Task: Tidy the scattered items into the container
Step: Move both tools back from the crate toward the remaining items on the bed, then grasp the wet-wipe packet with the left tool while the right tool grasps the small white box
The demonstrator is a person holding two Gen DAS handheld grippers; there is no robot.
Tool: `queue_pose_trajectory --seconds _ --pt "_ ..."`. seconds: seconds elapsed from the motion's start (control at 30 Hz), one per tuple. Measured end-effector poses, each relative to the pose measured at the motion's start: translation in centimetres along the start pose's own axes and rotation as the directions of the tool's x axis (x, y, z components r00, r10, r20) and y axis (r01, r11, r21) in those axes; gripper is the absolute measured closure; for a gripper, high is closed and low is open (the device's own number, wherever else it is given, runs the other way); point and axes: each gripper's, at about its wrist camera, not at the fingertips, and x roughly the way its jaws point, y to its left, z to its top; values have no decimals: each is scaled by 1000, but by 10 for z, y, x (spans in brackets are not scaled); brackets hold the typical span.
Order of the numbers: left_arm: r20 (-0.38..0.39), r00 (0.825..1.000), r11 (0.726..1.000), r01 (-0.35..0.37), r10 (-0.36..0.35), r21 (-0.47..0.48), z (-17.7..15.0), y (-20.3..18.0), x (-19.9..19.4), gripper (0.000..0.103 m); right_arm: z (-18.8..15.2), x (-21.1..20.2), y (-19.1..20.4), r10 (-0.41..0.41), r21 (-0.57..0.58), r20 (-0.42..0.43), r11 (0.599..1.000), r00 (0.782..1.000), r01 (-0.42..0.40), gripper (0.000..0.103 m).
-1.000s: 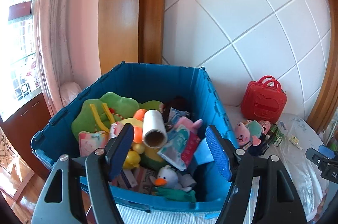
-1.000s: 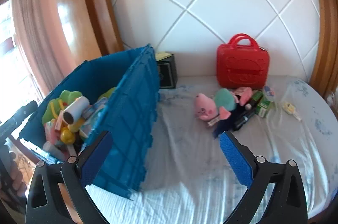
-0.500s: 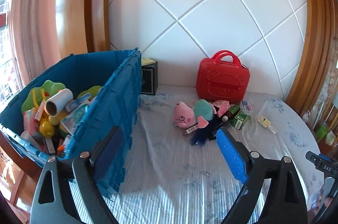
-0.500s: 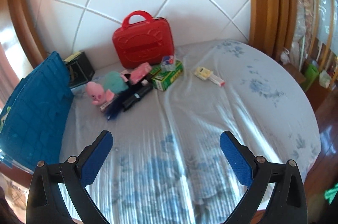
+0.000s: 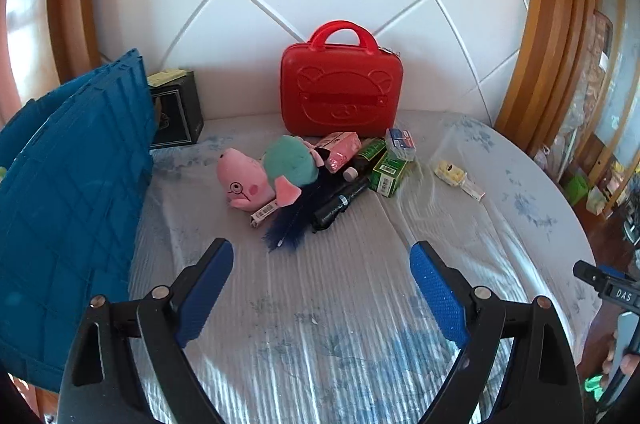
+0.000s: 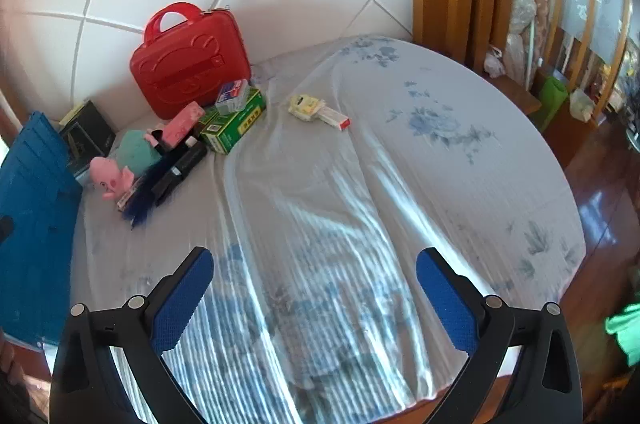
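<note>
The blue crate (image 5: 72, 183) stands at the left edge of the bed; only its outer wall shows here and in the right wrist view (image 6: 32, 224). A pile lies in front of the red carry case (image 5: 340, 95): a pink pig plush (image 5: 244, 183), a pink box (image 5: 340, 147), a green box (image 5: 388, 171), a black tube-shaped item (image 5: 340, 201) and a dark blue feathery piece (image 5: 292, 220). A yellow-white packet (image 5: 450, 171) lies apart to the right. My left gripper (image 5: 320, 250) hangs open and empty short of the pile. My right gripper (image 6: 315, 256) is open and empty over bare sheet.
A black box (image 5: 176, 107) sits between the crate and the white padded headboard. The bed sheet (image 6: 360, 183) is wrinkled, and its rounded edge drops to wooden floor on the right. Wooden posts and shelves stand at the far right. A hand (image 5: 624, 360) shows at the right edge.
Both views have swung right, away from the filled crate and onto the bed. The left jaws have spread wider. Both grippers have come lower and closer to the sheet.
</note>
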Motion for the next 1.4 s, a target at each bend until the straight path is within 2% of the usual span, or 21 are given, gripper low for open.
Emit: queue_pose_trajectory --seconds 0.23,0.33,0.47,0.53,0.6,0.7,0.9,0.97,1.0,1.03,1.07,1.1,1.17,1.4 --pt "-69 997 994 -32 24 -106 5 -41 69 12 53 63 -23 47 -82 -42 995 998 -50 0" --pt "-87 996 992 -12 1 -124 9 -78 109 12 82 109 -39 57 -132 -80 989 995 -68 0" --pt "-123 992 993 2 -16 -116 13 -134 177 12 115 172 -60 63 -192 -91 978 994 -80 0" --pt "-160 986 991 27 -48 -128 15 -162 214 13 128 204 -67 84 -205 -115 973 990 -106 6" --pt "-190 979 990 47 -72 -130 20 -187 248 14 138 233 -71 103 -212 -143 968 984 -132 22" --pt "-211 973 990 68 -93 -124 33 -223 294 14 145 264 -78 124 -208 -164 965 979 -157 23" --pt "-221 965 986 115 -140 -123 70 -282 378 14 149 295 -106 115 -194 -169 970 979 -147 23" --pt "-239 965 990 84 -109 -112 77 -291 404 14 152 302 -113 111 -199 -172 969 979 -145 23" --pt "-262 961 993 63 -87 -97 77 -293 417 17 154 304 -115 116 -201 -172 968 978 -150 23" --pt "-298 952 996 44 -66 -80 74 -293 428 33 155 305 -115 121 -206 -171 966 978 -156 23" --pt "-328 943 997 38 -59 -72 69 -290 436 49 156 306 -114 126 -214 -169 963 977 -161 22" --pt "-337 939 996 39 -65 -84 64 -284 437 51 158 308 -113 128 -226 -168 960 977 -165 19" --pt "-326 943 994 24 -59 -109 56 -269 428 51 160 313 -106 138 -250 -170 952 976 -178 12" --pt "-294 956 1000 -1 -4 -17 32 -253 401 51 167 323 -71 190 -321 -149 919 970 -229 13"
